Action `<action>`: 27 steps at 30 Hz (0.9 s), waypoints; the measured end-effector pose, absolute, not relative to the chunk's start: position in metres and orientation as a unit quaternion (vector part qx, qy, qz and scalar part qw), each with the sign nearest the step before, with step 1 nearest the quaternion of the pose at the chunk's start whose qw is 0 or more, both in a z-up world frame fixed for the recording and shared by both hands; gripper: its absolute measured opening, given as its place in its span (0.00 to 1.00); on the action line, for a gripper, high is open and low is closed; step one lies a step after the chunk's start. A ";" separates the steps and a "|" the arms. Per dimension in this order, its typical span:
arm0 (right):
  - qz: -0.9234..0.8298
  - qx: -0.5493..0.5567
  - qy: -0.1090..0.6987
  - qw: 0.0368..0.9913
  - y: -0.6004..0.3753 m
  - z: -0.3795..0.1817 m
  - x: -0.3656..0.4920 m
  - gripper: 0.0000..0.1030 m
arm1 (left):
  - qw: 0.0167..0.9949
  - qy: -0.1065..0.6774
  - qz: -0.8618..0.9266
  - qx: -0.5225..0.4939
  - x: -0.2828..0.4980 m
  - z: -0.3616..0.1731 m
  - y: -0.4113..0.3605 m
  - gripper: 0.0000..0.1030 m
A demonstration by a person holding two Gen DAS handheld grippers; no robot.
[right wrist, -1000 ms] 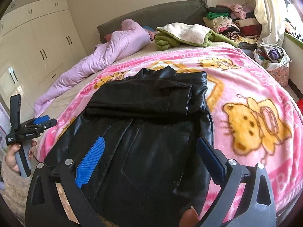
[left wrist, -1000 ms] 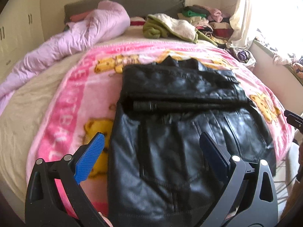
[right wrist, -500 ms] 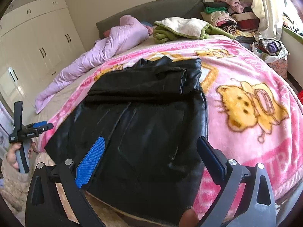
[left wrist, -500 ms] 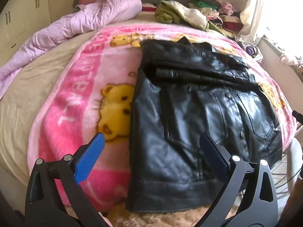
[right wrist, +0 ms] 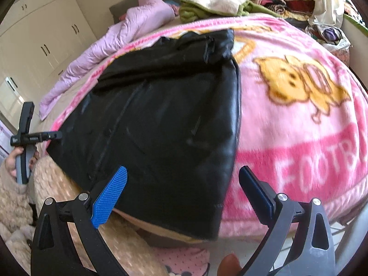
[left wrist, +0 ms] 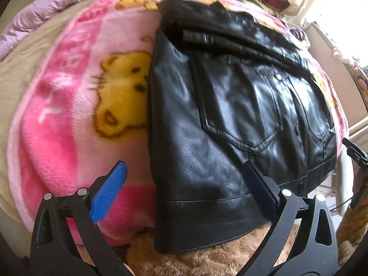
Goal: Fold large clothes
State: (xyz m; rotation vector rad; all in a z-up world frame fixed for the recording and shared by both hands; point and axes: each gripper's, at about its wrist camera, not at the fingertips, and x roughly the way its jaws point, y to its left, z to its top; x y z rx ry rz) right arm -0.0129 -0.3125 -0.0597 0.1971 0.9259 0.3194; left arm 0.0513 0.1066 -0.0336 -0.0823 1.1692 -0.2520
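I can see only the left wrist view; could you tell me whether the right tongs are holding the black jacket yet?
Observer: No. The right tongs are open and hold nothing; the black jacket's near hem corner lies between their fingers.
Operator: Thank you. What lies past the jacket on that side?
Observer: Bare pink blanket with a yellow cartoon animal and white lettering.
Operator: Is my own tool visible from there?
Observer: Yes, the left tongs show at the far left edge, beside the jacket's other hem corner, held by a hand.
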 end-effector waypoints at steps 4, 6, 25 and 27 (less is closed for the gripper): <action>0.159 0.100 0.466 0.865 -0.319 -0.073 -0.018 0.94 | 0.812 0.568 -0.130 -0.032 0.056 -0.044 0.102 0.91; 0.176 0.114 0.474 0.855 -0.321 -0.081 -0.019 0.94 | 0.812 0.566 -0.138 -0.038 0.057 -0.044 0.104 0.90; 0.265 0.120 0.397 0.870 -0.322 -0.049 -0.031 0.17 | 0.823 0.529 -0.167 -0.124 0.050 -0.025 0.120 0.07; 0.278 0.130 0.368 0.878 -0.326 -0.031 -0.029 0.17 | 0.831 0.508 -0.172 -0.145 0.051 -0.012 0.127 0.07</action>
